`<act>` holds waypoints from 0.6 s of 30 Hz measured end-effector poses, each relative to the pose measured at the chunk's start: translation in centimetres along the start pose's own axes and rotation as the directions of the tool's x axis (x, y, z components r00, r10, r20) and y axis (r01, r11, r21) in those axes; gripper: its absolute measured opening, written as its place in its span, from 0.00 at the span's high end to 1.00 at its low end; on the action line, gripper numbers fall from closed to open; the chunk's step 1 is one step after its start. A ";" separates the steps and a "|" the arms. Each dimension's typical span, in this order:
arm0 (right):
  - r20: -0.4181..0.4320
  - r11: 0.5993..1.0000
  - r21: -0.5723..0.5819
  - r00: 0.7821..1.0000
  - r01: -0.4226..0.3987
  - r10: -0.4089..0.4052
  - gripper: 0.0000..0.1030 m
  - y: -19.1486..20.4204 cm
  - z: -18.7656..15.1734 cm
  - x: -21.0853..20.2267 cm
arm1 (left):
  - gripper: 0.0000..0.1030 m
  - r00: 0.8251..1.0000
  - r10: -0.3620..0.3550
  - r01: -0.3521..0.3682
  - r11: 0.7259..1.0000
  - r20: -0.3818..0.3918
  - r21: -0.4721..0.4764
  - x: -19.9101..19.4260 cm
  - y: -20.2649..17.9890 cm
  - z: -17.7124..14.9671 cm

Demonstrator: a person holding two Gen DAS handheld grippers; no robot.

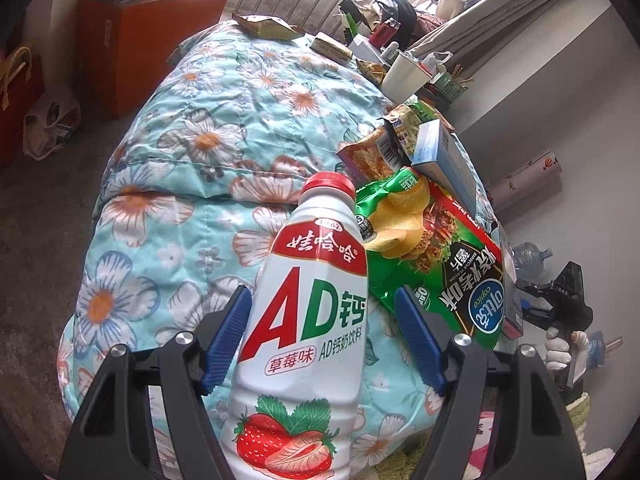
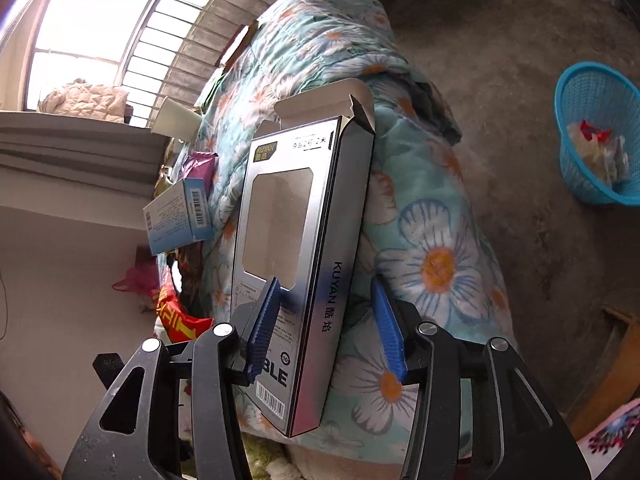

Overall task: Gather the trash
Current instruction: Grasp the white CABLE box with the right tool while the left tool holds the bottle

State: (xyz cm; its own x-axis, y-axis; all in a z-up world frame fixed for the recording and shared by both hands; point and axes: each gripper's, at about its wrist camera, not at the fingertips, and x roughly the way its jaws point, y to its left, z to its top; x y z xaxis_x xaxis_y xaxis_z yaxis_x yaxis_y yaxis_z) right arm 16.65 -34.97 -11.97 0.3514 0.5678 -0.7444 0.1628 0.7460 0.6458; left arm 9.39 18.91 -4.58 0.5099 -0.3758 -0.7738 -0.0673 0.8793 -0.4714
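Note:
My left gripper (image 1: 323, 312) has a white AD calcium milk bottle (image 1: 308, 320) with a red cap between its blue fingers; the left pad touches it, while the right finger (image 1: 416, 336) stands apart from it. My right gripper (image 2: 326, 320) has a silver KUYAN cable box (image 2: 304, 264) with an open top flap between its fingers; the left pad touches the box, and the right finger (image 2: 388, 332) stands apart from it. Both are over the floral quilt (image 1: 224, 152).
A green chip bag (image 1: 432, 256), snack wrappers (image 1: 376, 152) and a light blue box (image 1: 444, 152) lie on the quilt's right side. A blue basket (image 2: 600, 136) holding trash stands on the floor. An orange box (image 1: 136, 40) stands by the window.

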 end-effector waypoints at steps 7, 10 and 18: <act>0.145 0.976 -0.085 0.972 0.198 -0.185 0.31 5.7 -0.4 1.1 | 0.30 1.000 0.019 -0.019 1.000 -0.002 0.007 0.2 -0.3 0.0; 0.182 0.948 -0.123 0.945 0.295 -0.270 0.24 7.7 -0.7 2.8 | 0.30 1.000 0.018 -0.018 1.000 -0.002 0.006 0.2 -0.3 0.0; 0.263 0.831 -0.166 0.836 0.530 -0.481 0.15 9.2 -1.8 5.6 | 0.30 1.000 -0.003 0.003 1.000 -0.010 -0.005 0.5 0.2 -0.2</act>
State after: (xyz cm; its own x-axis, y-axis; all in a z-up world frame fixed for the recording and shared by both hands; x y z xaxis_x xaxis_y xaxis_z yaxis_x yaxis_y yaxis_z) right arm 18.43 -24.34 -10.49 0.4579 0.0247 -0.8886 0.1683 0.9791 0.1139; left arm 9.43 18.87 -5.14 0.5014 -0.3811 -0.7768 -0.0702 0.8769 -0.4755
